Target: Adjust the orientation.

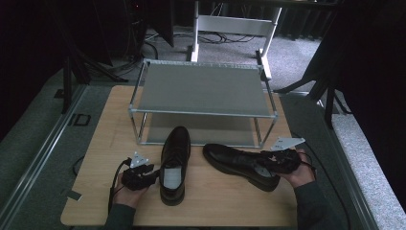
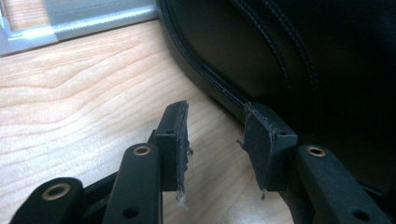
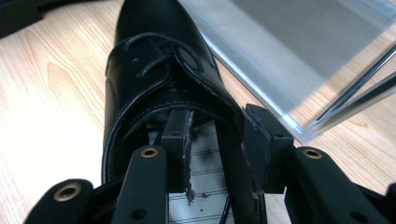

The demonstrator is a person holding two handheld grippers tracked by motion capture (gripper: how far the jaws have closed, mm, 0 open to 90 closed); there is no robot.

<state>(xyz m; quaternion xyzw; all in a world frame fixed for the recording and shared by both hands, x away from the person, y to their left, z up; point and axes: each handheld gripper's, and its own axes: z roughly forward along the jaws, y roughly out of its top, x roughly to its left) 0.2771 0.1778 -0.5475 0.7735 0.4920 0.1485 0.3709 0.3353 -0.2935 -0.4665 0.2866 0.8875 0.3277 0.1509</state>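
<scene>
1. Nearest the person, the left gripper (image 1: pixel 152 173) sits low on the wooden table (image 1: pixel 95 191), its jaws parted with only bare wood between them. It has let go; in the left gripper view the right-hand pad (image 2: pixel 261 144) stands right at the welt of the upright shoe (image 2: pixel 289 60), and whether it touches I can't tell.

2. That upright shoe (image 1: pixel 173 163) stands on its sole just beside the left gripper, toe pointing at the rack.

3. Over to the right, the right gripper (image 1: pixel 268 161) is at the heel end of the second shoe (image 1: pixel 234 162), which lies toe towards the first, the two close but apart.

4. The right gripper view shows the shoe's side wall (image 3: pixel 231 140) running between the two pads, one pad inside the opening over the insole, one outside. The jaws are partly spread; the outer pad (image 3: pixel 257 149) lies against the leather, the inner pad has a gap. I'd call that released, not clamped.

5. Risk here, as I judge it: lift now and the collar slides straight out of the slack jaws. Close too near the rim and the soft leather may fold, so the shoe swings toe-down.

6. Beyond both shoes stands the two-tier rack (image 1: pixel 201 88), both shelves bare. The lower opening looks shallow; a sagging shoe could catch the front rail (image 1: pixel 201 113).

7. On the left, closing on the sole's edge alone could nudge the upright shoe over.
</scene>
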